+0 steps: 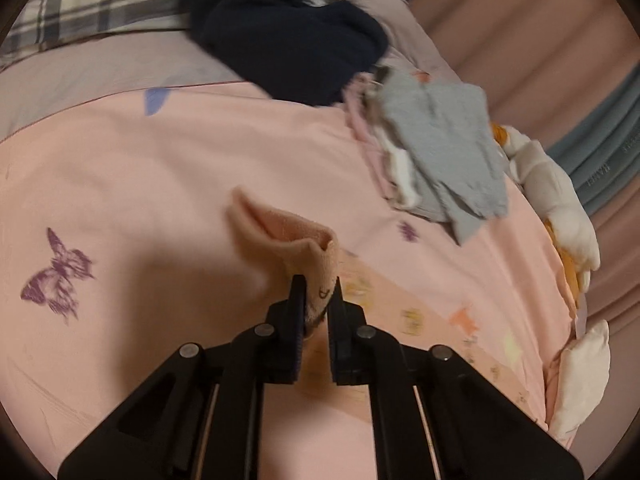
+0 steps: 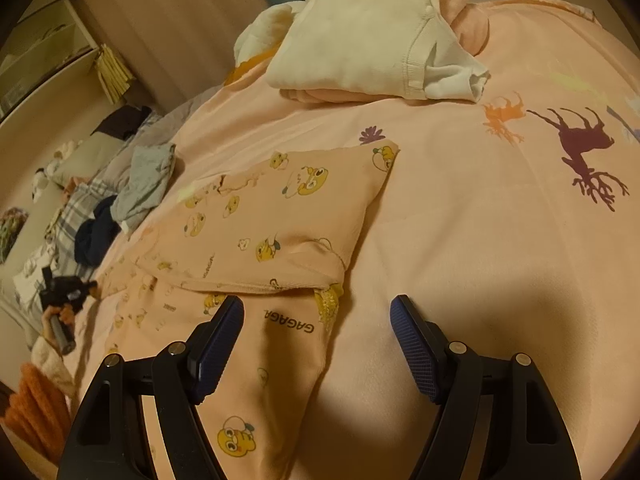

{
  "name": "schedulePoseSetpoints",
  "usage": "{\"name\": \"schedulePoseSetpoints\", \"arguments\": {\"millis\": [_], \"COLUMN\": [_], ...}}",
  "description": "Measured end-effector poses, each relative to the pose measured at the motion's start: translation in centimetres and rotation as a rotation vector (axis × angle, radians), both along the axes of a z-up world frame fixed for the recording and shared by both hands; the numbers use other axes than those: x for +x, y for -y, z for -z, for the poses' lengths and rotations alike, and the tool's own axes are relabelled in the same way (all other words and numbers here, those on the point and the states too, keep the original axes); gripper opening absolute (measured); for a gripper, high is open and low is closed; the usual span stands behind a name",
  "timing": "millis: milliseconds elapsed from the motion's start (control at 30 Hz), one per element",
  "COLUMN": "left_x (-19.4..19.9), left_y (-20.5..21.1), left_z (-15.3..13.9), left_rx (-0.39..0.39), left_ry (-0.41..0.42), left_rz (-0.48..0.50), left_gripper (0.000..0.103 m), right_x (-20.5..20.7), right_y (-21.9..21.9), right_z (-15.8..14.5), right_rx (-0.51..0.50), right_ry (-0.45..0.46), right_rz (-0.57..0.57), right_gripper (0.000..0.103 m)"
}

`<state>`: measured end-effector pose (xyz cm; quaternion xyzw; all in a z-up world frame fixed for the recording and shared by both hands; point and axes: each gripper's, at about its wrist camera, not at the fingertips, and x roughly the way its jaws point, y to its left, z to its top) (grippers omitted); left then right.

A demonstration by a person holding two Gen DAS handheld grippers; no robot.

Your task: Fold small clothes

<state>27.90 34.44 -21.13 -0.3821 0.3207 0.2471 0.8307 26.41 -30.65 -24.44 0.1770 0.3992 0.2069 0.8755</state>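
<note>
Left gripper [image 1: 318, 284] clenched on the hem of the peach garment [image 2: 256, 216], pinched edge lifted off the pink bedspread [image 1: 160, 168]; in the right wrist view it shows small near the bed's left edge [image 2: 66, 286], at the garment's far end. Right gripper [image 2: 318, 308] released, jaws wide, hovering over the garment's near edge by the "GAGAGA" print, nothing between the pads. Garment lies partly folded mid-bed, duck print up; grey clothes [image 1: 444, 148] and a dark garment [image 1: 288, 36] toward the head end by the plaid pillow [image 1: 96, 0], white folded pile [image 2: 372, 36] at the far edge.
</note>
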Motion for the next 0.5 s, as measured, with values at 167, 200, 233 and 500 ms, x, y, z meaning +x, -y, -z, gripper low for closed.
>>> {"name": "schedulePoseSetpoints", "arguments": {"millis": [167, 200, 233, 500], "left_x": [3.8, 4.3, 4.7, 9.4], "left_y": [9.0, 12.1, 14.4, 31.4], "left_z": [-3.5, -4.3, -4.8, -4.0], "left_rx": [0.122, 0.161, 0.186, 0.025], "left_ry": [0.04, 0.064, 0.085, 0.129], "left_rz": [0.237, 0.296, 0.333, 0.744], "left_gripper": [0.007, 0.007, 0.007, 0.012], "right_x": [-0.1, -0.1, -0.2, -0.9], "right_y": [0.8, 1.2, 1.5, 3.9], "right_z": [-0.1, -0.2, -0.3, -0.7], "right_rx": [0.067, 0.093, 0.116, 0.283], "right_ry": [-0.012, -0.014, -0.011, 0.02], "right_rz": [0.029, 0.035, 0.041, 0.052], "right_gripper": [0.076, 0.076, 0.076, 0.076]}}
